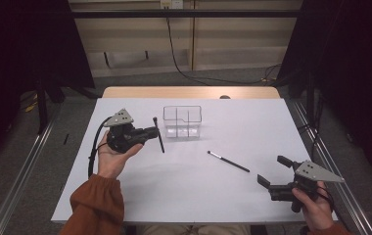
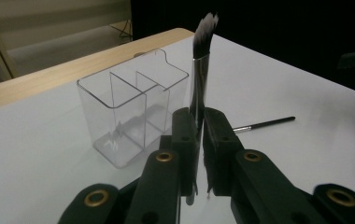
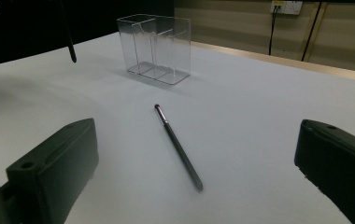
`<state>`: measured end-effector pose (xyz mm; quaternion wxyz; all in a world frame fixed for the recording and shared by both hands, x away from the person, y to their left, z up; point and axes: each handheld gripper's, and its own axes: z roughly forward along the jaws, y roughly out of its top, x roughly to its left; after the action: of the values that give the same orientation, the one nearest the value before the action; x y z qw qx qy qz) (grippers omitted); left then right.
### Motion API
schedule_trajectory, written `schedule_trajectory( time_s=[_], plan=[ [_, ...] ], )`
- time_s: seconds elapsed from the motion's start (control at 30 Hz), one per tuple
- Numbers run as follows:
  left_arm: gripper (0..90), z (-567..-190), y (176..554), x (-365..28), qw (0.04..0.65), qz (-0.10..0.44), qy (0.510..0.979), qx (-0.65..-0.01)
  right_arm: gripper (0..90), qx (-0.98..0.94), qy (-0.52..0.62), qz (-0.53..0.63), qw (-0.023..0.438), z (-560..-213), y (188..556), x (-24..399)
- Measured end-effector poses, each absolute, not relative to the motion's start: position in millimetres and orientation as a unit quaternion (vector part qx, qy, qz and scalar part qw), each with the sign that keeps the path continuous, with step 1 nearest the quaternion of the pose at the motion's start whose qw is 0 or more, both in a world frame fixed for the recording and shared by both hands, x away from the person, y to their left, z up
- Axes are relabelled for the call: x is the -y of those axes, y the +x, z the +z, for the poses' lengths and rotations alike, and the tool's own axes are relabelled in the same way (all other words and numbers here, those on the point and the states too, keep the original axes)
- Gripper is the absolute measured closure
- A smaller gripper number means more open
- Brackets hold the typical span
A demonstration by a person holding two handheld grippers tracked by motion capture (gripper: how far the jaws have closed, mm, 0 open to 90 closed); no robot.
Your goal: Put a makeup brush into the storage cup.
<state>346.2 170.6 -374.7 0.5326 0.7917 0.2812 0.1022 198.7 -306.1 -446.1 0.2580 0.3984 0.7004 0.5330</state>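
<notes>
No brand, label or writing is showing on any of the things here.

The left gripper (image 1: 153, 131) is being held above the white table (image 1: 252, 127), to the left of the clear organizer (image 1: 182, 121). Its jaws are pressing together on the handle of a makeup brush (image 2: 202, 65), which is standing upright between them in the left gripper view, bristles at the top. The lower end of this brush is hiding behind the jaws there, so it is hard to make out. In the high view the brush is looking only like a thin dark stick, and its bristles are too small to see.

The organizer is standing on the table, empty as far as the views are showing, with thin walls dividing it into compartments; how many exactly I cannot tell surely, because the clear walls are overlapping.

The second brush (image 1: 228, 161) is lying flat on the table, between the organizer and the right gripper (image 1: 271, 172), apart from both. The right gripper's jaws are standing wide apart with nothing between them. The person's right hand is partly cut off by the bottom edge of the high view.
</notes>
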Motion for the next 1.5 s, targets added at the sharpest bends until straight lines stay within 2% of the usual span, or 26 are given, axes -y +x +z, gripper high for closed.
schedule_trajectory(
  time_s=[1.5],
  plan=[
    [84.1, -336, 396, -144, 0.579, 0.142, 0.752, -0.283, 0.0, -0.700, 0.399, 0.534, 0.257, -446, 198, 307]
  ],
)
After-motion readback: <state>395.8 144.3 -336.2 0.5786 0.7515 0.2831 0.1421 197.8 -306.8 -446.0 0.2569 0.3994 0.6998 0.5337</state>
